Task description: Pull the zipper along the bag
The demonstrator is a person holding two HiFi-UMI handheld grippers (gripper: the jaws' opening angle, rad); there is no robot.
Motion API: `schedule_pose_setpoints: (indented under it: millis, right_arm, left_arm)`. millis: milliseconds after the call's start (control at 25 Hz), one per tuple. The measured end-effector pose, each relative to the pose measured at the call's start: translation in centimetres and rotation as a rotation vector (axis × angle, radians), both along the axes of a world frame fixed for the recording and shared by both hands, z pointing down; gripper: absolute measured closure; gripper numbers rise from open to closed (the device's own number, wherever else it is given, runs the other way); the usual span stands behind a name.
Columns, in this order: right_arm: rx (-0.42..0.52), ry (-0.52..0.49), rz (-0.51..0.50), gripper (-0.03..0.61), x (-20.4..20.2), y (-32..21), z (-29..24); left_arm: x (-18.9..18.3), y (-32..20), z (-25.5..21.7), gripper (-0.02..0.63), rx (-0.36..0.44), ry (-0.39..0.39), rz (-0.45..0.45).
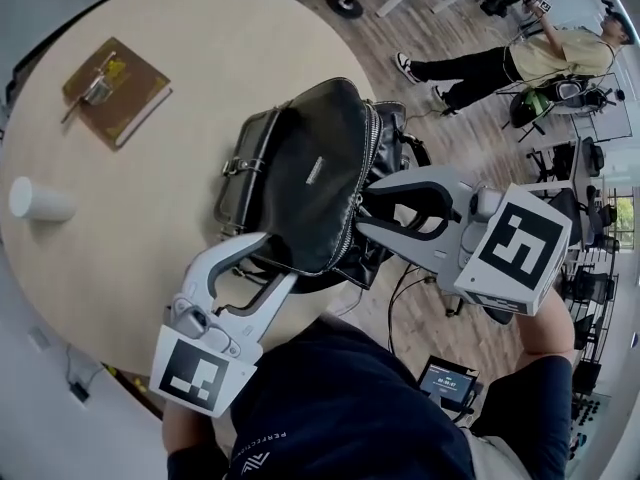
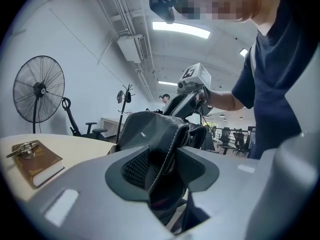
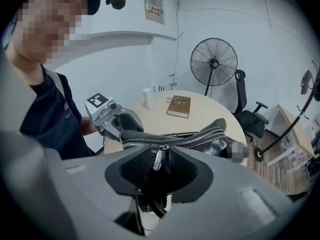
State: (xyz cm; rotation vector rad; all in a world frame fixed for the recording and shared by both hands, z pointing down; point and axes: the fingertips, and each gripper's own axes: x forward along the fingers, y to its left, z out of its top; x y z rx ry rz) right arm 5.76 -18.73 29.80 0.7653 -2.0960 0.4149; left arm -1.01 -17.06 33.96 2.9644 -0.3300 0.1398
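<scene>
A black leather bag [image 1: 310,158] lies on the round table [image 1: 150,258], overhanging its right edge. A silver zipper [image 1: 368,158] runs along the bag's right side. My left gripper [image 1: 265,263] is shut on the bag's near corner, and its stitched seam sits between the pads [image 2: 162,169]. My right gripper [image 1: 362,206] reaches in from the right onto the zipper side. In the right gripper view the metal zipper pull [image 3: 159,159] stands upright between the jaws, which are shut on it [image 3: 159,165]. The zipper teeth [image 3: 195,140] run off to the right.
A brown notebook [image 1: 117,90] with keys on it and a white cup [image 1: 40,201] lie on the far left of the table. Past the table edge are wooden floor, a seated person [image 1: 520,58], office chairs [image 3: 250,116] and a standing fan [image 3: 213,63].
</scene>
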Motion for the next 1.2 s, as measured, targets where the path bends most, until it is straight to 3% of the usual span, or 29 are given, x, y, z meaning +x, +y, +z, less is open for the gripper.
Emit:
schedule_pose_setpoints:
  millis: [200,440,600,840,1200]
  right_arm:
    - [-0.008,0.084,-0.013,0.473,0.0,0.5,0.7]
    - [-0.030,0.096,0.023,0.485,0.5,0.5,1.4]
    - [-0.022,0.156,0.013,0.526,0.8,0.5,1.5]
    - [0.005,0.169,-0.001,0.535,0.7,0.4,1.1]
    - [0.043,0.102,0.027,0.569,1.0,0.3,0.4]
  left_arm:
    - [0.2,0.1,-0.1,0.442,0.003,0.010,0.008]
    - [0.4,0.2,0.0,0.443,0.003,0.005,0.013]
    - [0.5,0.1,-0.1,0.443,0.020,0.005,0.015]
    - [0.5,0.0,-0.1,0.446,0.021,0.012,0.012]
    - [0.2,0.1,-0.1,0.457,0.019,0.004,0.004]
